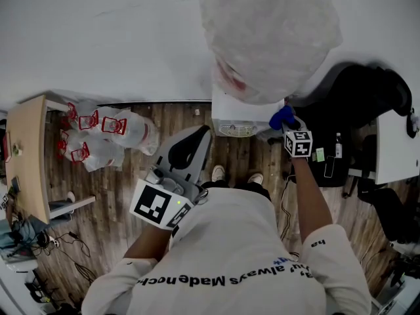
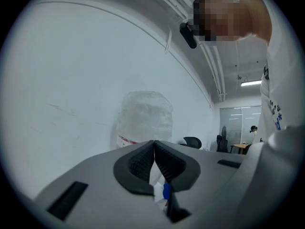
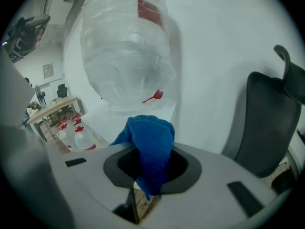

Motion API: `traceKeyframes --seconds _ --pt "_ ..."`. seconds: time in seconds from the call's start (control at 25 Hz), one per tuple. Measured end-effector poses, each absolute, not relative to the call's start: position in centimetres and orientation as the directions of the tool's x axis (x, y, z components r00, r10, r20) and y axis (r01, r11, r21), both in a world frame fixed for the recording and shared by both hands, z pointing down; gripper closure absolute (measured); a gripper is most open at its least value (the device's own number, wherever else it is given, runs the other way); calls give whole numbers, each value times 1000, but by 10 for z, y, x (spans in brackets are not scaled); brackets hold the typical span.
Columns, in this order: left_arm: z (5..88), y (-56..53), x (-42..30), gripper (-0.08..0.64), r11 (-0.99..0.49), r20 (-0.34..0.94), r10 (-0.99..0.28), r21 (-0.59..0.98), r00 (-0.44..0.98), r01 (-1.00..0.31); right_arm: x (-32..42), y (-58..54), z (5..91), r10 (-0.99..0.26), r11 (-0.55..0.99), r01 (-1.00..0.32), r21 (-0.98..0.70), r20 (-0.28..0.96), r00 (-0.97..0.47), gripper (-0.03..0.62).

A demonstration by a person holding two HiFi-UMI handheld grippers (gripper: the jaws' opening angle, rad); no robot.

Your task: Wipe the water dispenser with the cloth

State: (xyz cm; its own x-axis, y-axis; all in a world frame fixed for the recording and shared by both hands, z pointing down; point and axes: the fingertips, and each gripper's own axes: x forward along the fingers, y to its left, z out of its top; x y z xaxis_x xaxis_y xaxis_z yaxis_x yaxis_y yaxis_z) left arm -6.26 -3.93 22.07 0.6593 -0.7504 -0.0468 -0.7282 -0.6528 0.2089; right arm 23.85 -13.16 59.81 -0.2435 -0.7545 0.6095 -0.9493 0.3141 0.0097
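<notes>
Large clear film-wrapped water bottle is sitting inverted on the white box-shaped water dispenser; fill level unreadable. Clear plastic jugs with red labels are lying on the wooden floor beside the light wooden bench. Left hand-held gripper is pointing at the bottle, jaws pressed together. Right hand-held gripper is clamping the blue cloth by the dispenser's top edge; contact unreadable.

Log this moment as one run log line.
left gripper: shut, empty | right gripper: shut on blue cloth | cloth by water dispenser upper edge, contact unclear
</notes>
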Motion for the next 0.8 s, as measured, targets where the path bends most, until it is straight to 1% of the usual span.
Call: traceKeyframes --seconds 0.16,0.2,0.32,0.36,0.48,0.52,0.64,0.8 --pt "221 -40 -64 540 -656 -50 -748 209 662 -726 237 -114 602 -757 294 -956 -2 610 -234 509" --pt "221 -40 -64 540 -656 -50 -748 209 662 -725 235 -106 610 -735 302 -953 2 637 -232 509" --pt "219 -40 -67 540 -657 -52 -747 208 662 -725 223 -69 661 -584 381 -924 22 781 -222 499" --pt "218 -40 -67 540 -659 -54 -746 208 664 -723 221 -59 671 -577 373 -928 12 786 -222 498" --pt "212 -44 -75 540 -661 -65 -746 200 663 -724 218 -53 658 -674 256 -966 -42 709 -209 499" --pt "212 -46 -79 540 -656 -64 -750 197 658 -729 213 -57 648 -699 246 -968 -44 684 -209 499" --pt "219 -47 -86 540 -642 -47 -760 204 648 -739 190 -61 616 -745 278 -960 -29 625 -235 499" --pt "220 -45 -85 540 -645 -49 -757 215 652 -733 149 -67 573 -781 332 -942 -55 544 -307 499"
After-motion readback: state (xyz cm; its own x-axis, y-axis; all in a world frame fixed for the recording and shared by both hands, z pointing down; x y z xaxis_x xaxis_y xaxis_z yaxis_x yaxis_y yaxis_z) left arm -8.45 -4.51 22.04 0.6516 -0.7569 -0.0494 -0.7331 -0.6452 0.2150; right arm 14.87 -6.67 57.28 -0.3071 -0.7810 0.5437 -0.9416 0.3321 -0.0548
